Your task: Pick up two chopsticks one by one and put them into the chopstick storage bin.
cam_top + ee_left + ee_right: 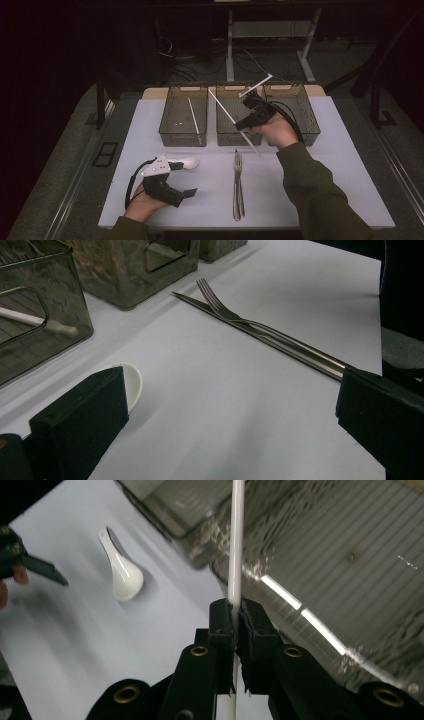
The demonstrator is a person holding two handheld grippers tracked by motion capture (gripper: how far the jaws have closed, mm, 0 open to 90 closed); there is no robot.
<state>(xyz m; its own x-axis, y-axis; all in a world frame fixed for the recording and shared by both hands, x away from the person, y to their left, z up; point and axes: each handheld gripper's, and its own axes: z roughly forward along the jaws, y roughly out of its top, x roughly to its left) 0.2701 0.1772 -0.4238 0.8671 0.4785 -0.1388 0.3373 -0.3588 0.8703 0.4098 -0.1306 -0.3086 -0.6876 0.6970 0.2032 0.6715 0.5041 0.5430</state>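
My right gripper is shut on a long white chopstick, held slanted above the middle bin. In the right gripper view the stick runs straight up from the jaws over a bin's edge. A second white chopstick lies inside that bin. My left gripper rests low at the front left with its jaws wide open and nothing between them. A white ceramic spoon lies on the mat right beside its left jaw.
Three dark see-through bins stand in a row at the back; the left bin holds a white chopstick. A metal fork lies over another long metal utensil mid-mat. The right bin stands behind my right hand.
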